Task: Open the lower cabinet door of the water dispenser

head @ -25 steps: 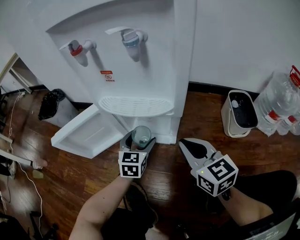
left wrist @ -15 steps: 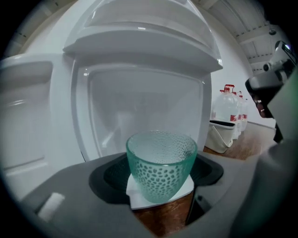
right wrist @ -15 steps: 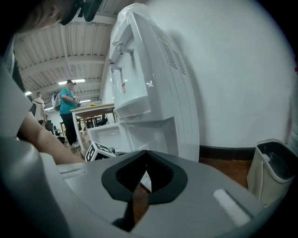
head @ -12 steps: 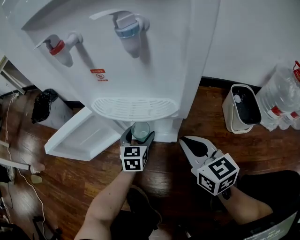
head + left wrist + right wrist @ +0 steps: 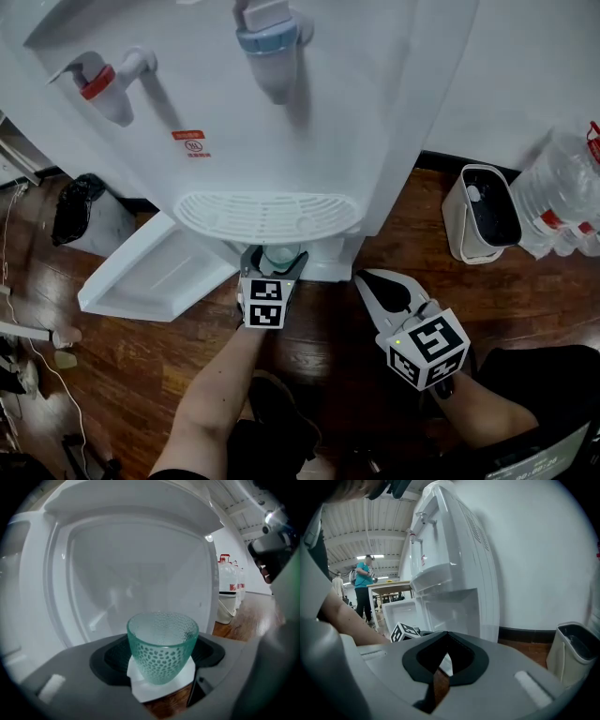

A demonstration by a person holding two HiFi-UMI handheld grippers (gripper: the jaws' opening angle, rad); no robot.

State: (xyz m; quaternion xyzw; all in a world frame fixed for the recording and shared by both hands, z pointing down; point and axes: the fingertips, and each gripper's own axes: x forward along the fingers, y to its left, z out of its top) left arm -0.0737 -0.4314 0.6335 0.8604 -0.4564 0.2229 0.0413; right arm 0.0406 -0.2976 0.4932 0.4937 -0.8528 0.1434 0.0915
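Observation:
The white water dispenser (image 5: 281, 112) stands ahead, its lower cabinet door (image 5: 155, 274) swung open to the left and lying low over the floor. My left gripper (image 5: 274, 257) is shut on a green dimpled glass cup (image 5: 162, 651), held upright just under the drip tray (image 5: 270, 214). In the left gripper view the cup faces the open white cabinet interior (image 5: 140, 569). To the right of the cabinet, my right gripper (image 5: 375, 286) hangs over the wooden floor, shut with nothing in it. The right gripper view shows the open cabinet (image 5: 450, 609) and door (image 5: 399, 613).
A small white bin (image 5: 480, 214) stands on the floor right of the dispenser, with large water bottles (image 5: 562, 202) beyond it. A black bag (image 5: 73, 208) lies to the left. In the right gripper view a person (image 5: 362, 585) stands by a table far off.
The left gripper has carried the cup forward, from in front of the drip tray to under its edge at the cabinet opening. The view has closed in on the dispenser. The right gripper has barely moved.

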